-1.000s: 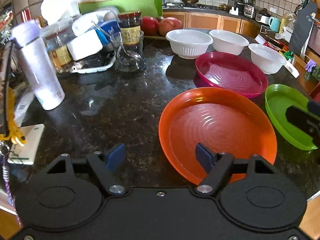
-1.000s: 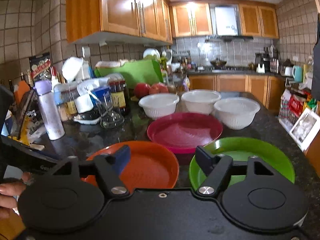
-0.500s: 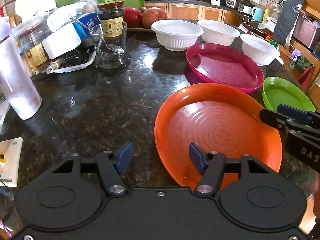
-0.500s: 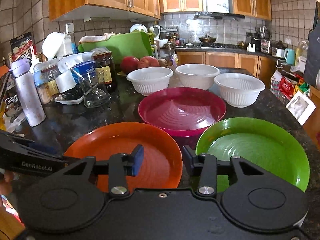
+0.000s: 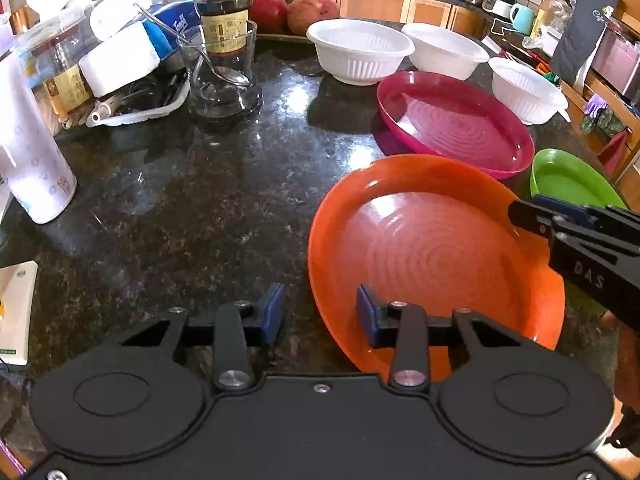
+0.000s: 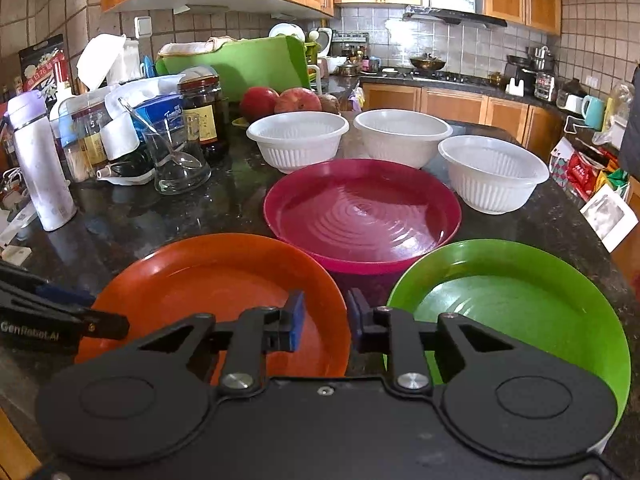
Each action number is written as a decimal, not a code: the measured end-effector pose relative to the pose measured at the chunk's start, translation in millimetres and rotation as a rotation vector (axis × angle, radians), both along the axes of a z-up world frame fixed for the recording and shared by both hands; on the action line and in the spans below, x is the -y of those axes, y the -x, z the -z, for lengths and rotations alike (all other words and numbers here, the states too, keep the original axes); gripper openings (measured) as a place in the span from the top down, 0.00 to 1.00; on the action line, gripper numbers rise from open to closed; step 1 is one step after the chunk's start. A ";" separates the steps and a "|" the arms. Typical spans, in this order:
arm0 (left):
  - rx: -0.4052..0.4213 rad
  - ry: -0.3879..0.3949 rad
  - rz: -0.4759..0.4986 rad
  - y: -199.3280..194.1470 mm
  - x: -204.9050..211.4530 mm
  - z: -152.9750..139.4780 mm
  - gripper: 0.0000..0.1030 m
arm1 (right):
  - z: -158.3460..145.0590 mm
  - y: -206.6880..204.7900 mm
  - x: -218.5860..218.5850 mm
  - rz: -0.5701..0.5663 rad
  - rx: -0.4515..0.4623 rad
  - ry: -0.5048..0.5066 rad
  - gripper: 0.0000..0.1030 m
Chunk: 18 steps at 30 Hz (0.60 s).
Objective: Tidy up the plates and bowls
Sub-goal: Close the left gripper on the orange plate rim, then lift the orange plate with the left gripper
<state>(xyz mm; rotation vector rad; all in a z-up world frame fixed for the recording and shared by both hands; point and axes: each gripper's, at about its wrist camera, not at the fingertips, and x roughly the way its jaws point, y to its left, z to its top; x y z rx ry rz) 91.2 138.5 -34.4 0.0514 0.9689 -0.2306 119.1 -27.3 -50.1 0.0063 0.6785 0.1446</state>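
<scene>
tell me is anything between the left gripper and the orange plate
Nothing visible. The left gripper, whose jaws have just been closing, already straddles the near rim of the orange plate, one finger outside and one inside. The right gripper is closing over the opposite rim.

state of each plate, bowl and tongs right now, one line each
orange plate: flat on the counter, empty, rim between both tongs' pads
magenta plate: on the counter, empty
green plate: on the counter, empty
three white bowls: upright, separate, empty
left tongs: open, just closing, straddling the orange rim
right tongs: open, just closing over the orange plate's right rim
glass jug: upright, spoon inside
</scene>
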 end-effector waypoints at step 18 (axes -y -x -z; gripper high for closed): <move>-0.004 0.008 -0.036 14.6 0.5 -2.6 0.85 | 5.6 6.0 -0.5 -0.006 -0.045 0.003 0.91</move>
